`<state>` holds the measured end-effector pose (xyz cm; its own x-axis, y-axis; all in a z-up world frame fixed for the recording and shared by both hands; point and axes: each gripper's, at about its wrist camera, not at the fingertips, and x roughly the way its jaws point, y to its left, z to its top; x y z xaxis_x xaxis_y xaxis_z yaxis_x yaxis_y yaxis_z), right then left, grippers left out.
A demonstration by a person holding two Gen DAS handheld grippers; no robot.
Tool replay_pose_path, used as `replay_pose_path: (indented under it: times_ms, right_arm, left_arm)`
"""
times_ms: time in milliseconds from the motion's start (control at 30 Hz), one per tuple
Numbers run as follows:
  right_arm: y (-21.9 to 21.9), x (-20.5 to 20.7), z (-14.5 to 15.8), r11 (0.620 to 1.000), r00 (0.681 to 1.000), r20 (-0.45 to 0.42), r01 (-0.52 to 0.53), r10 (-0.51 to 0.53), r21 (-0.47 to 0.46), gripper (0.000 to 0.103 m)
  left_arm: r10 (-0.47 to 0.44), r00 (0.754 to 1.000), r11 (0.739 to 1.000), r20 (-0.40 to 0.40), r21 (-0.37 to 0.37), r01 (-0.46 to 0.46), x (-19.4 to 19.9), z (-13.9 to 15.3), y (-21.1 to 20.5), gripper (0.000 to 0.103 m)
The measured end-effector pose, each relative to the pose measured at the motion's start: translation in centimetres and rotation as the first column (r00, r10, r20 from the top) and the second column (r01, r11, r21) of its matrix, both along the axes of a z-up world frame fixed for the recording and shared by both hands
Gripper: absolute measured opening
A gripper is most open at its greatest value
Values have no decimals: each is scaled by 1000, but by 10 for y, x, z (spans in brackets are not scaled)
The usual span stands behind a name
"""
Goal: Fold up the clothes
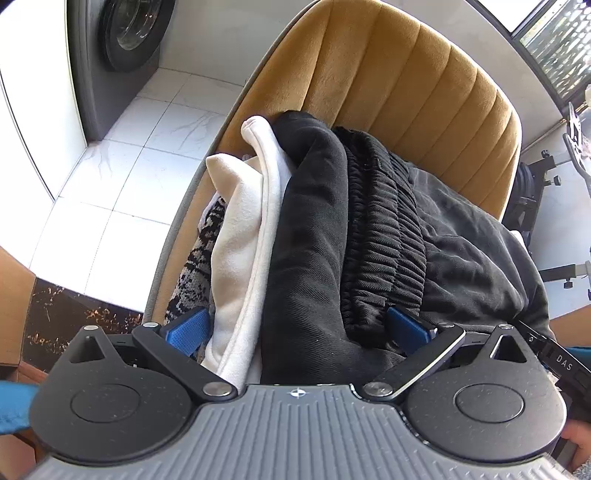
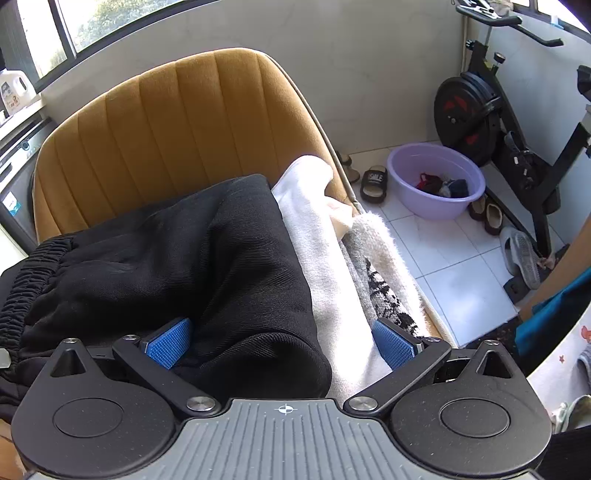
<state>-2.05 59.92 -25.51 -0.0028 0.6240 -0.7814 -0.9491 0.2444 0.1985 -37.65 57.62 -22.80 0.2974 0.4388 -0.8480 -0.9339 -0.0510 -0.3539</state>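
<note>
A pile of clothes lies on a mustard velvet chair [image 1: 399, 74]. On top are black trousers [image 1: 317, 236] with a ribbed elastic waistband [image 1: 380, 236], beside a white garment [image 1: 251, 236] and a black-and-white patterned fuzzy piece [image 1: 199, 266]. My left gripper [image 1: 299, 328] is open, its blue pads straddling the white garment and the black trousers. In the right wrist view my right gripper [image 2: 280, 343] is open too, its pads around a fold of the black trousers [image 2: 207, 266] and the white garment [image 2: 332, 280]. The patterned piece [image 2: 384, 280] lies just right of it.
A washing machine [image 1: 122, 40] stands left on the white tiled floor [image 1: 122, 177]. A purple basin [image 2: 406, 162] with small clothes, slippers [image 2: 373, 182] and an exercise bike [image 2: 491, 107] stand right of the chair [image 2: 184, 122]. A window [image 2: 74, 22] is behind.
</note>
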Motion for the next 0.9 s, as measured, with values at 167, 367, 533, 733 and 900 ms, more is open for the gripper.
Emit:
replay_pose_path:
  times_ms: [167, 367, 533, 733, 900]
  right_arm:
    - [8, -2, 20, 997, 998, 31, 53, -52, -47, 102]
    - [-16, -8, 59, 993, 994, 8, 108, -108, 42, 102]
    - [-50, -15, 88, 976, 982, 104, 136, -155, 173, 102]
    - [-89, -16, 103, 968, 960, 180, 186, -216, 167, 102]
    - [-124, -10, 109, 961, 947, 206, 210, -245, 179, 102]
  left_arm:
    - [17, 997, 998, -71, 55, -13, 8, 14, -8, 103]
    - [-68, 996, 992, -55, 106, 73, 18, 31, -11, 103]
    - [-111, 993, 959, -44, 259, 119, 30, 57, -36, 103]
    - [-226, 971, 897, -76, 372, 238, 54, 83, -56, 103]
    - [-203, 963, 909, -175, 331, 252, 68, 88, -65, 103]
